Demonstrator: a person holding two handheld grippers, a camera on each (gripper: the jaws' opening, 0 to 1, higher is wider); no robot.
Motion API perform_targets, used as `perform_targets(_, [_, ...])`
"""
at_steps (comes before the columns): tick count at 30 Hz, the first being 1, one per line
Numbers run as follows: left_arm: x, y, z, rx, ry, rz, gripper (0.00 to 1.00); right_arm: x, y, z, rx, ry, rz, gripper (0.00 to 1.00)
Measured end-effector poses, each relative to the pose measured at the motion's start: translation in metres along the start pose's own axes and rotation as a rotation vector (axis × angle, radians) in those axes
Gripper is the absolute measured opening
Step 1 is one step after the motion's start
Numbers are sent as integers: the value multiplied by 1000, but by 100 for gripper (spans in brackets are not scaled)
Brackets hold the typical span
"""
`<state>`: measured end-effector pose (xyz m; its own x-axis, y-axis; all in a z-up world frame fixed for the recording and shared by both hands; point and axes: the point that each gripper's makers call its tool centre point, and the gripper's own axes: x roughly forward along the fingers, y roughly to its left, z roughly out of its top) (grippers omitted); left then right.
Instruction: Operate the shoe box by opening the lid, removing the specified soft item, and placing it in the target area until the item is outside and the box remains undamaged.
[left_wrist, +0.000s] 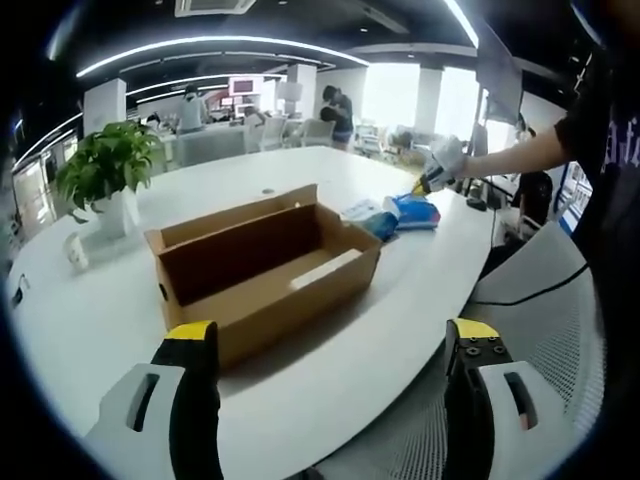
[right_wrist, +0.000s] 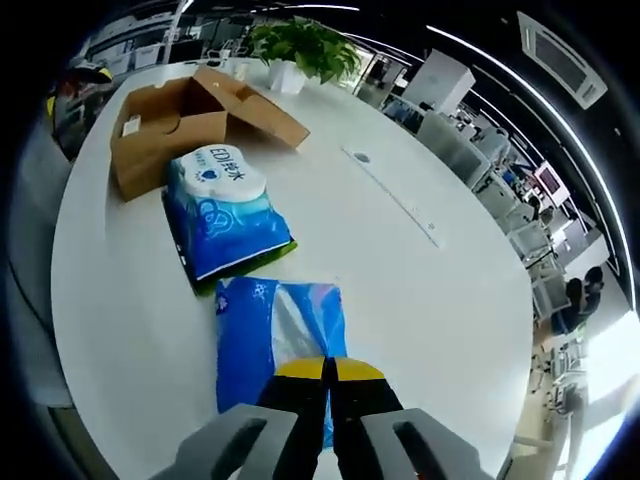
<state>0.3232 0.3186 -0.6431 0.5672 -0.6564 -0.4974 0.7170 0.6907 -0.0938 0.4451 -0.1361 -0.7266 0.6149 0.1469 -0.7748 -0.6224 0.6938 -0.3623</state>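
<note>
1. The white surface (right_wrist: 430, 300) carries everything – a wide curved top, with a potted plant (left_wrist: 108, 170) standing well beyond the box.
2. The cardboard shoe box (left_wrist: 262, 268) lies open, its lid folded back behind it. In the left gripper view a pale flat strip is seen lying inside against the near wall; what it is cannot be told. The walls look thin and easily creased, so a pull against them would be judged risky for the box.
3. A blue tissue pack with a white oval label (right_wrist: 222, 210) rests on the surface just beside the box, already outside it.
4. A second blue soft pack (right_wrist: 282, 340) lies near the first, further from the box. It is judged light and compressible, with a slick plastic film likely to slide under a loose pinch; an end or a gathered fold of the wrapper would be the better hold.
5. The right hand-held gripper (right_wrist: 328, 372) is seen with its yellow-tipped jaws brought together over the near end of this second pack – film appears pinched between them, though actual grip cannot be confirmed.
6. The left hand-held gripper (left_wrist: 333, 345) is held off the surface's near edge with jaws wide apart, nothing between them, the box lying ahead.
</note>
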Motion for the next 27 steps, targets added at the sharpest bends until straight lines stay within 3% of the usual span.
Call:
perform_targets(13, [0,1,1,-3,-7,-3,93,-1,5,-6,56,-1,-19,0])
perform_targets(17, [1,1,0,-1,-3,-5,93,-3,6,-7,62,-5,-32,5])
perform_targets(20, [1,2,1,0,-5,-5,93,-8,7,-6,173,-31,-32,14])
perform_targets(25, [3,1,2,7,-4,-13,93,-16,4,-6,230,-53,-47,29])
perform_targets(27, [3,1,3,9,-4,-15,93,-19,5,-7,255,-56,-47,39])
